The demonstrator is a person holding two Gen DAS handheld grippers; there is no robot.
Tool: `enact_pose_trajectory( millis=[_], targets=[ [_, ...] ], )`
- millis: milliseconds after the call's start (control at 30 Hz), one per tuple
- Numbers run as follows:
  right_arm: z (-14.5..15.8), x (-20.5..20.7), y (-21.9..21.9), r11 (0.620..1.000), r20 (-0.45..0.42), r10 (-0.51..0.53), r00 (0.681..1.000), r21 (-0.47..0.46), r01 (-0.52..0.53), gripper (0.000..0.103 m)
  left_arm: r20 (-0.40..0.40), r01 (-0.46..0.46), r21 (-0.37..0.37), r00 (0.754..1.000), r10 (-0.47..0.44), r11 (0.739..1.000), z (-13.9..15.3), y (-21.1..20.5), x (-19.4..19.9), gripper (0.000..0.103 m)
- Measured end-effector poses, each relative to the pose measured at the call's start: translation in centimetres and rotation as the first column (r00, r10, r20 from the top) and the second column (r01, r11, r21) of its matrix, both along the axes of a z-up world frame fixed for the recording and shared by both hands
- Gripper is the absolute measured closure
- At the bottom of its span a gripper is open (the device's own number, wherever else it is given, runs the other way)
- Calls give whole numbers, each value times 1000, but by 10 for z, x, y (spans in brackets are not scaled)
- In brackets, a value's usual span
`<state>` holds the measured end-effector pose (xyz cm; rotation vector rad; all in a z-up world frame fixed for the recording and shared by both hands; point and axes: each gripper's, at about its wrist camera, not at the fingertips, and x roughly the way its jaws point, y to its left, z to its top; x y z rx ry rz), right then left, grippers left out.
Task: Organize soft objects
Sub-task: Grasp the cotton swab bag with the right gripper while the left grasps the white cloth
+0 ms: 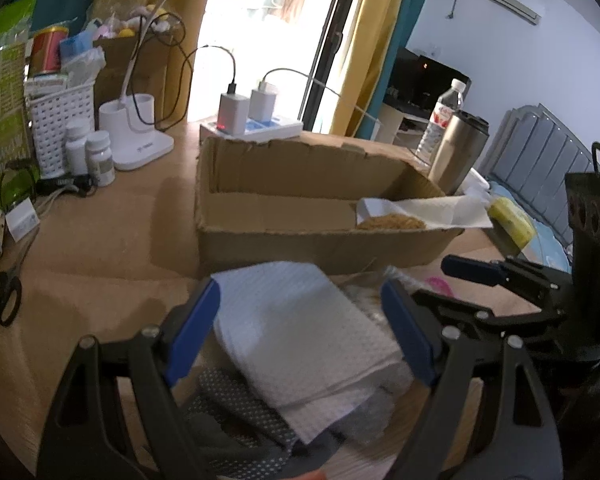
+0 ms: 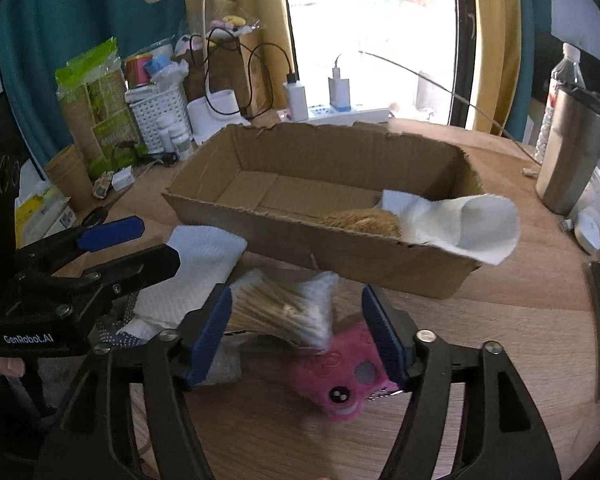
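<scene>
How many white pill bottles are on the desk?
2. One pill bottle stands against the white basket; the other is just right of it, beside the lamp base. More may hide behind the clutter.

Bright window point(image 1: 268, 20) behind yellow curtains point(image 1: 364, 40); wooden table point(image 1: 112, 240); grey headboard point(image 1: 540, 152) against pale wall point(image 1: 520, 52).

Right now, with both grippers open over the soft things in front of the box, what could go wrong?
1. The right gripper spans both the cotton swabs and the pink toy; closing may grab both, or scatter the swabs.
2. The left gripper straddles a folded white cloth lying on a dotted cloth; lifting may drag both.
</scene>
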<state>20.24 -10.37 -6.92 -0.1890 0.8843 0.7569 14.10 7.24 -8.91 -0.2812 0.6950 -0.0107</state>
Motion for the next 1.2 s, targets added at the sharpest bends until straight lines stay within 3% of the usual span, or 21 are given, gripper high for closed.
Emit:
enact_pose_trajectory(
  millis=[767, 833, 967, 1200],
  targets=[
    [-34, 7, 31, 998, -127, 50, 991, -25, -54, 27, -68, -16, -38, 998, 14, 999, -21, 20, -2, 19],
    [-35, 6, 30, 998, -126, 60, 990, -12, -62, 30, -69, -11, -36, 998, 8, 999, -21, 18, -2, 19],
    [-34, 5, 25, 998, -112, 61, 992, -5, -62, 52, -71, 4, -25, 997, -6, 1000, -20, 12, -1, 19],
    [-21, 6, 2, 999, -81, 42, 996, 29, -39, 57, -97, 38, 23, 995, -35, 999, -18, -5, 6, 19]
  ],
)
